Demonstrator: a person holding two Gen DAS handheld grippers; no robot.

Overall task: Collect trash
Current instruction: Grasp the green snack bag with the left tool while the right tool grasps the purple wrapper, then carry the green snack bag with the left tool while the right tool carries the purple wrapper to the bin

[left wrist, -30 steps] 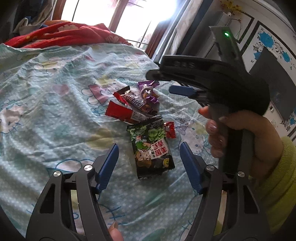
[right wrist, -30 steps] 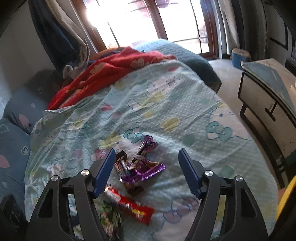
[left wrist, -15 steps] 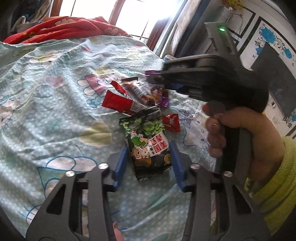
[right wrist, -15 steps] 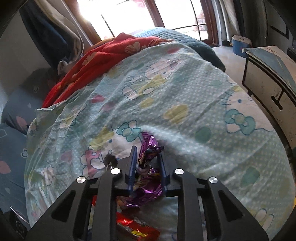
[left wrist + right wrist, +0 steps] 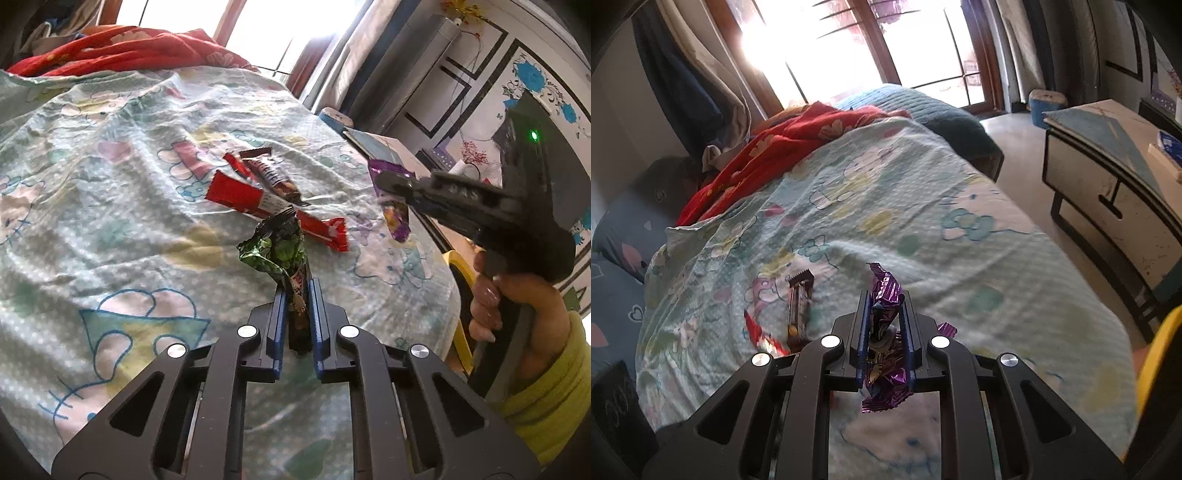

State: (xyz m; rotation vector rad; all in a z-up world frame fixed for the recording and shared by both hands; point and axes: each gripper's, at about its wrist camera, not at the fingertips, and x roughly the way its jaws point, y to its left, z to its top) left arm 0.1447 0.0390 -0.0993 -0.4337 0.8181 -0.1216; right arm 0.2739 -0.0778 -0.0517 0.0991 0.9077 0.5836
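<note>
Glossy foil wrapper (image 5: 884, 295), matt cloth bedsheet (image 5: 923, 206)

My left tongs (image 5: 296, 295) grip a snack bag (image 5: 280, 254) above the bed (image 5: 110, 229), with two bar wrappers (image 5: 258, 195) lying on the sheet just beyond it. To their right, my right tongs (image 5: 885, 314) pinch a foil wrapper (image 5: 884, 295) over the bed's edge, and a cabinet (image 5: 1108, 192) stands beyond on the right.
</note>
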